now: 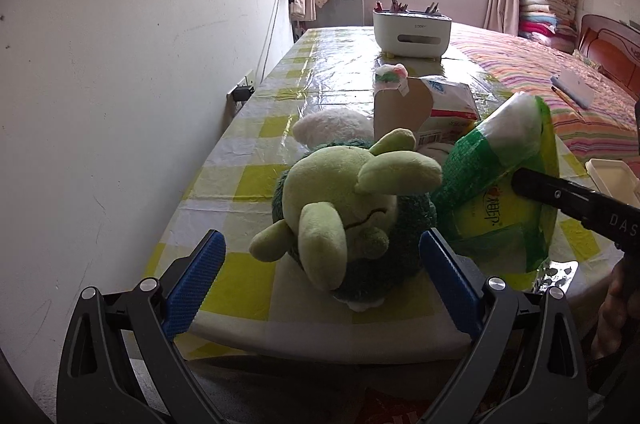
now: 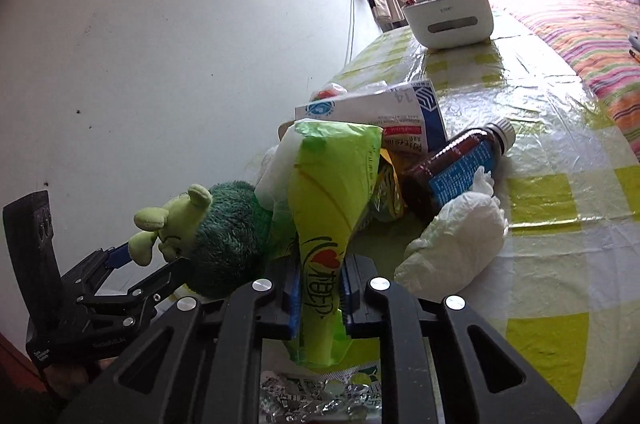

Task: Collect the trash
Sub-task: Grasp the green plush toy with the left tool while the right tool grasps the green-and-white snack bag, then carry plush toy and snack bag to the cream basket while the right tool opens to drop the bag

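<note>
The right gripper (image 2: 320, 298) is clamped on a green wrapper (image 2: 332, 183), which is held tilted above the table's (image 2: 560, 264) near edge. The left gripper (image 1: 322, 264) is spread wide around a plush toy (image 1: 344, 207) without touching it. A brown bottle (image 2: 452, 167) and crumpled tissue (image 2: 456, 244) lie just beside the wrapper.

A green plush toy (image 1: 340, 216) lies on the yellow-checked tablecloth (image 1: 248, 183) between the wide-open blue pads of the left gripper (image 1: 322, 280). At right, the black right gripper (image 1: 520, 179) clamps a green plastic wrapper (image 1: 500, 183), lifted at a tilt. Behind, a white organizer box (image 1: 412, 33) stands near the window.
</note>
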A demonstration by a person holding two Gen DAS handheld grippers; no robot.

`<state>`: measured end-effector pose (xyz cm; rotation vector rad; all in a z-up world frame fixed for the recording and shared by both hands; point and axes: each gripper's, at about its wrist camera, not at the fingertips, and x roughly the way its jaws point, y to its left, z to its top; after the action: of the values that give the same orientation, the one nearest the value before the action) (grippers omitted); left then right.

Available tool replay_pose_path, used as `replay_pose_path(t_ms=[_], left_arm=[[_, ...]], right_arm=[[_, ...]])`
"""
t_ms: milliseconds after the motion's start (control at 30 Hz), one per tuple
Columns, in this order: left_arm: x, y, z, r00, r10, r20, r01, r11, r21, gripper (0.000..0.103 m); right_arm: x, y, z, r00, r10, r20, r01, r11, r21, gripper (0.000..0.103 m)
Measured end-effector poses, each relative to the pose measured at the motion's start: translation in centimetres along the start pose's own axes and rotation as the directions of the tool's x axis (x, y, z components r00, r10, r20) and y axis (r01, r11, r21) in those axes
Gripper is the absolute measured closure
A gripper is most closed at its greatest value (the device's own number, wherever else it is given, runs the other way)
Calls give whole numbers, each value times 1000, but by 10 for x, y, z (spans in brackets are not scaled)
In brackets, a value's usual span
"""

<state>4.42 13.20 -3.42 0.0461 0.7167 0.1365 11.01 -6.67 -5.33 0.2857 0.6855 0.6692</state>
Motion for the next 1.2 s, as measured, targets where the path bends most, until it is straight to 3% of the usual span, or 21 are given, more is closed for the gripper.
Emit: replay_pose_path(t_ms=[200, 400, 533, 633, 933, 1200], left_arm=[[15, 5, 7, 998, -37, -57, 34, 998, -50, 7], [25, -17, 21, 998, -30, -51, 30, 1000, 7, 6], [34, -32, 27, 997, -37, -61, 40, 998, 38, 6], [46, -36, 28, 990, -95, -109, 97, 995, 18, 8], [49, -32, 33, 992, -102, -70, 98, 994, -57, 27], [34, -47, 34, 993, -114, -10, 113, 993, -35, 30]], right_arm=[[-31, 14, 24, 993, -14, 120, 28, 993, -111, 90], [-60, 13, 26, 980, -59, 189, 94, 979, -179, 90], [-69, -3, 15, 976, -70, 208, 101, 984, -143, 90], [-79, -17, 10, 970, -84, 227, 108, 989, -98, 90], [-124, -42, 4, 930, -146, 339, 159, 987, -12, 90], [-148, -62, -5, 904, -198, 380, 192, 980, 54, 90]])
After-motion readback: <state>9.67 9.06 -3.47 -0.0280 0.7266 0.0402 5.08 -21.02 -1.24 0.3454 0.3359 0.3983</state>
